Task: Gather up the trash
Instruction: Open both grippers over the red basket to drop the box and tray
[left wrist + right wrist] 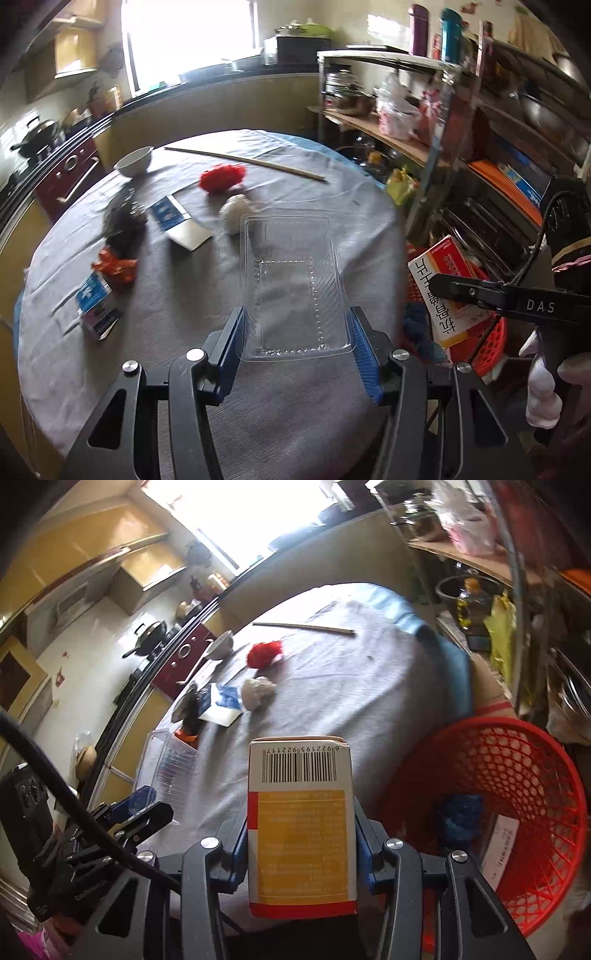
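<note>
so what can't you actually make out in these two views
- Red mesh plastic basket: right wrist view, its floor is partly hidden by the orange and white cardboard box in the right claw.
- Box text: too blurred to read there.
- Dark crumpled wrapper: left wrist view, smeared, unidentifiable.
- Clear plastic tray in the left claw: near edge hidden by blue pads.

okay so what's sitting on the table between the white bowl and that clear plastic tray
In the left wrist view, a red crumpled wad and a pale paper ball lie between the bowl and the tray.
</note>
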### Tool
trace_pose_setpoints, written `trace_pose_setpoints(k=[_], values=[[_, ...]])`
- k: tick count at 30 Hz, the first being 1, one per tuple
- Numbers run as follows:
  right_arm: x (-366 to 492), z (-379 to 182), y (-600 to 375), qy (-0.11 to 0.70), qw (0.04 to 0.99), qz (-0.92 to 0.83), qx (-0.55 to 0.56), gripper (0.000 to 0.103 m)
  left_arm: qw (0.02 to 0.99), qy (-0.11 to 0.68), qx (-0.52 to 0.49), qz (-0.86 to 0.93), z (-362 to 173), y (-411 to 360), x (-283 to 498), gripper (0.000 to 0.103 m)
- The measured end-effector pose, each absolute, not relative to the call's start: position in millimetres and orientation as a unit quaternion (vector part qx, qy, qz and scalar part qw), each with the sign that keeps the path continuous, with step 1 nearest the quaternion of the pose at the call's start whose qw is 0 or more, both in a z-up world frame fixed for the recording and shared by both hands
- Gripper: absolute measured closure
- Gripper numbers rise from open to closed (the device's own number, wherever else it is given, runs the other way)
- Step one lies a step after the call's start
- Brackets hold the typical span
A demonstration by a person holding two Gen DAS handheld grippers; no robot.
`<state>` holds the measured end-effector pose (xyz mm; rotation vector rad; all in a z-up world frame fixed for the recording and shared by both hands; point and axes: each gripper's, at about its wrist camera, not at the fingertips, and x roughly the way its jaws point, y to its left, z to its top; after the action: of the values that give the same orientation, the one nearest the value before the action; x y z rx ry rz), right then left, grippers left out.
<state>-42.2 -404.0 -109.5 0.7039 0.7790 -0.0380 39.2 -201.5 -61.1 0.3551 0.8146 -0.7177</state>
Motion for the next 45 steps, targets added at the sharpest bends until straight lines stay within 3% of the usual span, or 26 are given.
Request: trace_pose_setpoints(k=[21,29,45], values=[[-158.4,-168.2,-519.4,0.355,0.809,-0.178,0.433,0.054,0.736,0.435,0.236,-0.462,-103.3,-329.4,-6.7,0.046],[-159.1,-185.8,-526.1,0.371,0.791,-0.185,0.449,0.051,0.693,0.459,0.275,-0.483,-129.2,-361.0,-28.2,0.045],[-135.4,-167.3,-515.3,0.370,0.800,-0.173,0.440,0.050,0.743,0.458,0.242,-0.425,-106.9,-290.2,15.2,0.042]])
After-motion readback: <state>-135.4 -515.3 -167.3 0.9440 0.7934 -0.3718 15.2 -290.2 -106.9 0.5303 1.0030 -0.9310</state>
